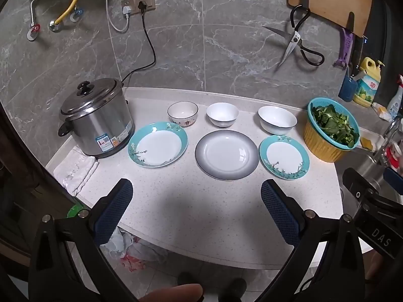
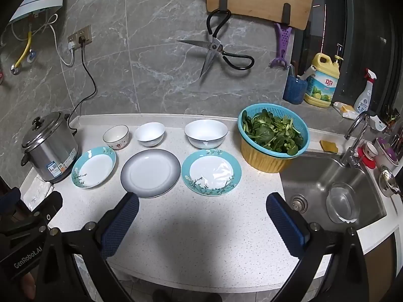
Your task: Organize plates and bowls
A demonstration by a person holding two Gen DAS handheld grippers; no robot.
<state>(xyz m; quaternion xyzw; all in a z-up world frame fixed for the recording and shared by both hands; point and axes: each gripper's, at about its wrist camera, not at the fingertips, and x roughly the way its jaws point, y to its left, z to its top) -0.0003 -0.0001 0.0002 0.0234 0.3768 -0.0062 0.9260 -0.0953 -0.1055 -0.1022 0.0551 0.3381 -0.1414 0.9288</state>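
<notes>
Plates [image 1: 227,154] and bowls [image 1: 222,114] sit in two rows on the counter [image 1: 189,201], none stacked yet. I hold both grippers, left [image 1: 196,211] and right [image 2: 201,224], spread wide and empty, angled down, ready to choose.

Steel cooker [image 1: 97,118] left; greens basket [image 2: 273,136] right; scissors [image 2: 216,47] on wall

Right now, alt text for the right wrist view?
Three plates and three bowls sit in two rows on a pale counter, untouched. The right gripper hovers open before them; a basket of greens stands beside a steel sink.
</notes>
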